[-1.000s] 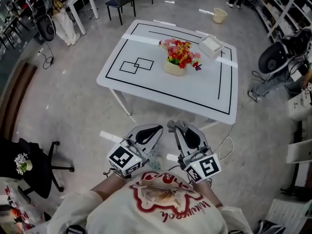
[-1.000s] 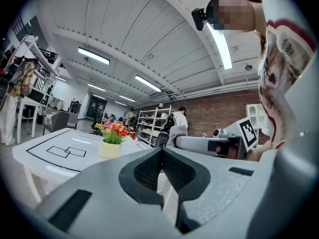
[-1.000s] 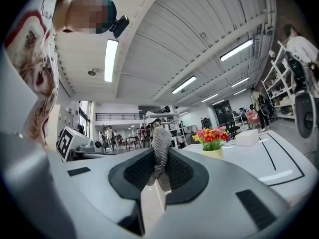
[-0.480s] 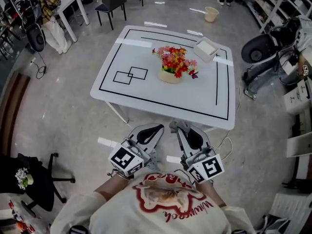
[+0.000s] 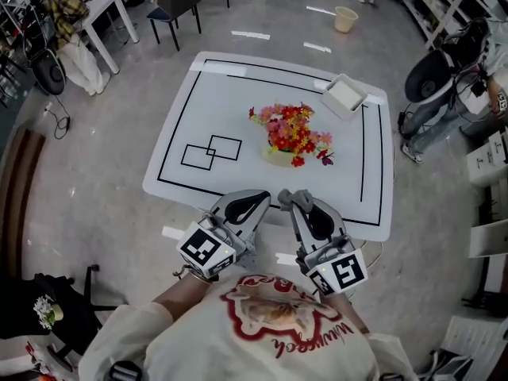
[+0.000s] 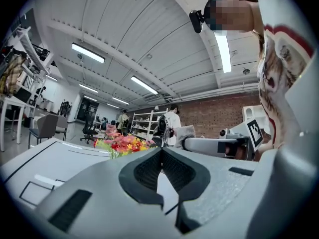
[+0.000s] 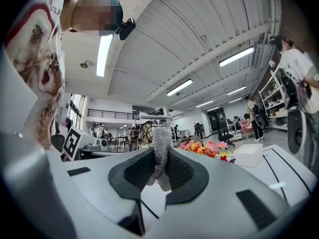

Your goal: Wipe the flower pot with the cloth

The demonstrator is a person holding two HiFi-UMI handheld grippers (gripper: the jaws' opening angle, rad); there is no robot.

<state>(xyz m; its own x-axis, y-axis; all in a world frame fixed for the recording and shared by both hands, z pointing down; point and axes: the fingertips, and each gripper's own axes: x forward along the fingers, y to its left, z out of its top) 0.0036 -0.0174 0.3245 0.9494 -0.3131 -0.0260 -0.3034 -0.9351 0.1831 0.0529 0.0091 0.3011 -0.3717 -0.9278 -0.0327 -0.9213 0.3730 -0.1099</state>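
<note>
The flower pot (image 5: 277, 158) is cream, filled with red, yellow and pink flowers (image 5: 290, 132), and stands mid-table on the white table (image 5: 206, 109). The flowers also show in the left gripper view (image 6: 119, 144) and the right gripper view (image 7: 207, 148). My right gripper (image 5: 290, 200) is shut on a grey knitted cloth (image 7: 160, 158), which sticks up past its tips (image 5: 286, 196). My left gripper (image 5: 259, 198) is shut with nothing in it. Both point level at the table's near edge, short of the pot.
A white box (image 5: 344, 95) sits at the table's far right corner. Black tape lines and two overlapping squares (image 5: 210, 151) mark the tabletop. A black chair (image 5: 178, 2) and a bucket (image 5: 345, 18) stand beyond; a person (image 5: 67, 30) is at far left.
Both grippers have moved forward together, from over the bare floor to the table's near edge. The table and pot now lie closer. The jaws stayed shut throughout.
</note>
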